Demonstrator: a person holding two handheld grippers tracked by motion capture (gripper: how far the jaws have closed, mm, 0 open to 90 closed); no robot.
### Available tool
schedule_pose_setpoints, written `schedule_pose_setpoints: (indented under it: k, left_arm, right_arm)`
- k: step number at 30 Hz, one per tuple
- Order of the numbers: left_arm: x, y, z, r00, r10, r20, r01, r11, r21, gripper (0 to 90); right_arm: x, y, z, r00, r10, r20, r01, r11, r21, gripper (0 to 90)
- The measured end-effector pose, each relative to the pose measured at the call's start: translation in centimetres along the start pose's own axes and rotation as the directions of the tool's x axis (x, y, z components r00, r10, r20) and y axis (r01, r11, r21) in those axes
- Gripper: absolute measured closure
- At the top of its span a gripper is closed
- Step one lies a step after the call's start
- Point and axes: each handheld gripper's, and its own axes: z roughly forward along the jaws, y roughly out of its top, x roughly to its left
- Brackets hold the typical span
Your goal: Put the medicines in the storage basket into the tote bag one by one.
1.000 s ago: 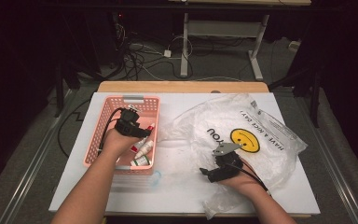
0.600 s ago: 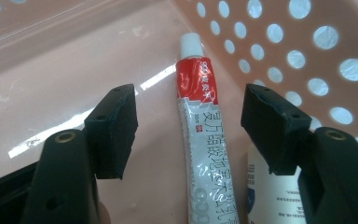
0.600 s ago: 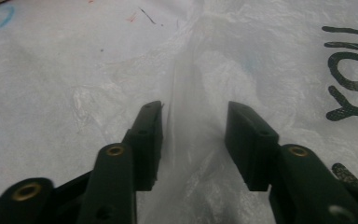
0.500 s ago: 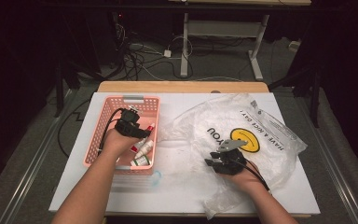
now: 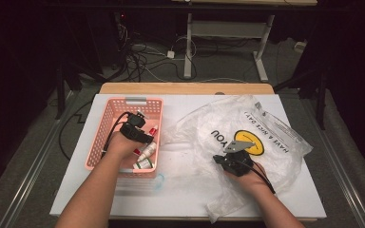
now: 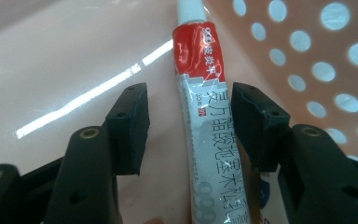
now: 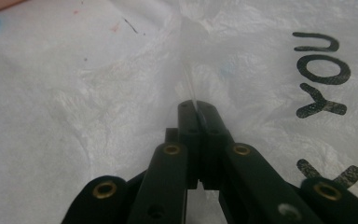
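In the pink perforated basket (image 5: 135, 100) my left gripper (image 5: 141, 138) points down over a red-and-white tube (image 6: 205, 93). In the left gripper view my left gripper (image 6: 189, 100) has the tube between its jaws, which have just been closing; a gap is left at the left pad (image 6: 133, 126), so it is open. My right gripper (image 5: 221, 160) lies on the clear plastic bag (image 5: 266, 128) with a yellow smiley face. In the right gripper view my right gripper (image 7: 196, 106) has just closed and is shut on a thin raised fold of the bag (image 7: 98, 93).
Other small tubes and a white bottle (image 5: 146, 153) lie in the basket's near right corner. The white table (image 5: 180, 202) carries the basket at left and the crumpled bag across the middle and right. Cables and table legs are on the dark floor beyond.
My right gripper's jaws have come together on the plastic bag near the printed smiley. Both hands stay where they were, the left one still in the basket.
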Motion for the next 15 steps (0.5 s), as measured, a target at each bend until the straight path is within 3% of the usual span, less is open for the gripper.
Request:
schedule_pose_setpoints:
  k: [15]
  left_arm:
    - [-0.3, 0.1, 0.0, 0.9998, 0.016, 0.011, -0.017, 0.9998, 0.007, 50.8]
  right_arm:
    - [-0.3, 0.4, -1.5, 0.9997, 0.020, -0.015, -0.021, 0.997, -0.076, 90.0]
